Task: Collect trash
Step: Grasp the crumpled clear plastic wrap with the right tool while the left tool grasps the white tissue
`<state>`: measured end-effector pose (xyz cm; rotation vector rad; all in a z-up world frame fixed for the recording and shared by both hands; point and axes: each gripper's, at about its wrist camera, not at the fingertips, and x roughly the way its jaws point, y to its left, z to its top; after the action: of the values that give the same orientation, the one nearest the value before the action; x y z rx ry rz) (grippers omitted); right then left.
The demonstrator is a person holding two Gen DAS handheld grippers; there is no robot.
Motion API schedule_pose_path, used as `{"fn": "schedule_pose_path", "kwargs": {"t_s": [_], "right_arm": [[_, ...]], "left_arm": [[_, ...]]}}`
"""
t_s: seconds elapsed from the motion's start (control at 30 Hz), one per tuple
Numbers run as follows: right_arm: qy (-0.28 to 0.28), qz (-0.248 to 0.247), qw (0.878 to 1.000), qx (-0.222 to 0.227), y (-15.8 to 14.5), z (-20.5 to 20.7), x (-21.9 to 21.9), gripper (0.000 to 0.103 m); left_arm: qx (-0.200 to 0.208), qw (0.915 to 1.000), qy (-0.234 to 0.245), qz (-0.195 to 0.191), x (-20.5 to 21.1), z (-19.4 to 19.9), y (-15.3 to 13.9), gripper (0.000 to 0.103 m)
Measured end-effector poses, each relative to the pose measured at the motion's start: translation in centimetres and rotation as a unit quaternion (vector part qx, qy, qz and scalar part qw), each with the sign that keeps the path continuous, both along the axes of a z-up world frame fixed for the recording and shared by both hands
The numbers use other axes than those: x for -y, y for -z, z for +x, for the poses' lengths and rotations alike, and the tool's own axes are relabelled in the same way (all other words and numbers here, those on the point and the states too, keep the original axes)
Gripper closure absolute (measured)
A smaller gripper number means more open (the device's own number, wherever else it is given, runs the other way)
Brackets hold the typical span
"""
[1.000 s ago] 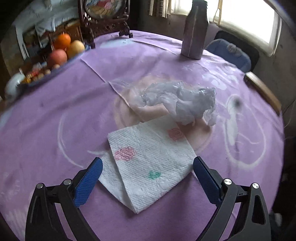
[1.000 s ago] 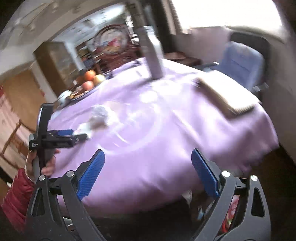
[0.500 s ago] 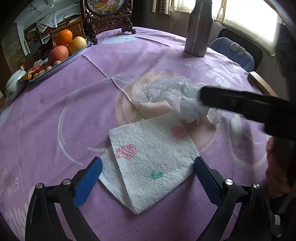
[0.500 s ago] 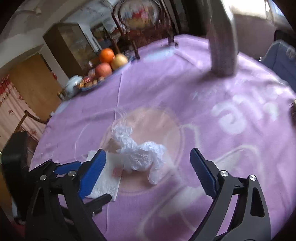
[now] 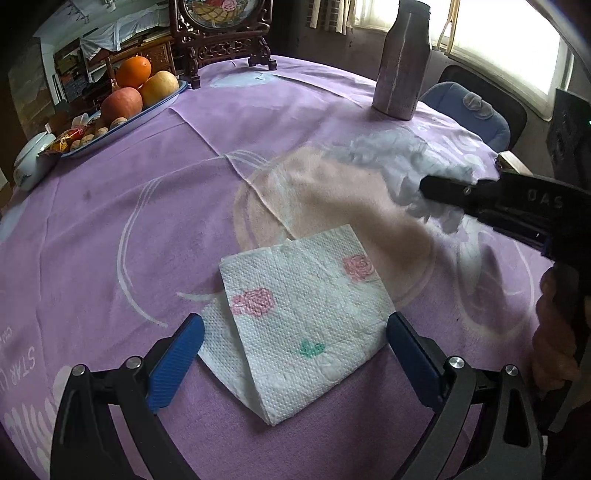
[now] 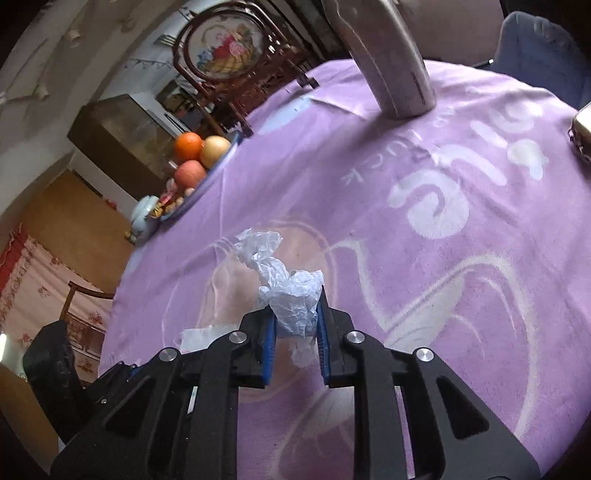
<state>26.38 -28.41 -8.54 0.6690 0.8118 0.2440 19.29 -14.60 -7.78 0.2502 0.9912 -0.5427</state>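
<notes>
The right claw [image 6: 294, 325] is clamped on a crumpled white plastic bag [image 6: 291, 295], its blue pads [image 6: 322, 332] pressed against either side of the wad. A loose tail of the bag trails forward from the pads toward the far side of the worktop [image 6: 443, 221], which is covered in a purple cloth with pale printed lettering and curved lines. From the left wrist view the same bag [image 5: 406, 162] shows as a blurred white mass at the tip of the right claw [image 5: 443, 192], which reaches in from the right edge; whether the bag touches the cloth there cannot be told.

The left claw [image 5: 295, 354] stands wide, holding nothing, with one blue pad [image 5: 173, 365] at each side of a folded paper napkin [image 5: 299, 321]. The napkin is white with pink roses and a small green mark, and it lies flat on the worktop [image 5: 110, 221] near the close edge, well apart from the bag.

Farther off, a tall grey bottle [image 5: 402, 59] stands upright near the far right of the worktop. At the far left a blue tray [image 5: 155, 107] carries an orange [image 5: 135, 72], other round fruit and small wrapped snacks. A carved dark wooden frame [image 5: 221, 33] with a flower picture stands at the far edge.
</notes>
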Motion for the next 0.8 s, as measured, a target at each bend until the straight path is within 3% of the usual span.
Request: {"fn": "schedule_pose_path", "kwargs": {"t_s": [0.37,0.43,0.6,0.7,0.8], "right_arm": [[-0.004,-0.002,1.0,-0.013,0.4,0.5,0.1,0.079],[-0.006,-0.004,1.0,-0.015,0.4,0.7,-0.1,0.079],[-0.005,0.0,1.0,-0.016,0.4,0.6,0.0,0.076],[-0.005,0.002,1.0,-0.017,0.5,0.6,0.1,0.076],[-0.006,0.002,1.0,-0.017,0.5,0.6,0.1,0.075]], "left_arm": [[0.001,1.0,0.002,-0.002,0.2,0.1,-0.1,0.009],[0.009,1.0,0.002,0.001,0.3,-0.2,-0.2,0.021],[0.028,0.9993,0.026,-0.001,0.8,-1.1,-0.6,0.066],[0.032,0.9989,0.033,-0.006,0.9,-1.5,-0.8,0.084],[0.034,0.9988,0.03,-0.017,0.6,-1.4,-1.2,0.09]]}}
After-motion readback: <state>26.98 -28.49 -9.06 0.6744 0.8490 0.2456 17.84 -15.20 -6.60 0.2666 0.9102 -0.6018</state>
